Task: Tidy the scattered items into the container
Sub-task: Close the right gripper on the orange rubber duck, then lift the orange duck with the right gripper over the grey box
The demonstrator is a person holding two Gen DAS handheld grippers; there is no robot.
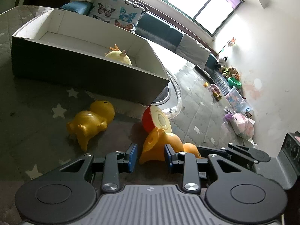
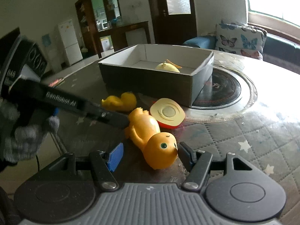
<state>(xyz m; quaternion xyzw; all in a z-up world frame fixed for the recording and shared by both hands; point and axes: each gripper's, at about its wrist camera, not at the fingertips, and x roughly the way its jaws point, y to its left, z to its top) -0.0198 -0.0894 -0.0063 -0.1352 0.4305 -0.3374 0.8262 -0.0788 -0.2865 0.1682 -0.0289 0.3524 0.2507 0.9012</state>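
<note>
Star-print quilted table cover [image 2: 243,136] under dark box [image 2: 150,82], plush chick [image 2: 167,67] inside. Orange duck [image 2: 150,138] lies on side before box; left gripper [image 1: 150,156] spread around its body, right gripper [image 2: 150,156] spread around its head. Second duck [image 1: 90,123], red-cream toy [image 2: 167,113] nearby.

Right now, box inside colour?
White inside the box, dark outside; right wrist view shows it best.

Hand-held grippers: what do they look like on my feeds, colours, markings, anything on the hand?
Both match. The right hand-held gripper has black linkage arms with silver pivot screws, round black discs and a ribbed grey body. Its finger pads are blue and ridged. The left hand-held gripper is the same; in the right view its finger carries white lettering, and a grey knit glove covers the hand.
</note>
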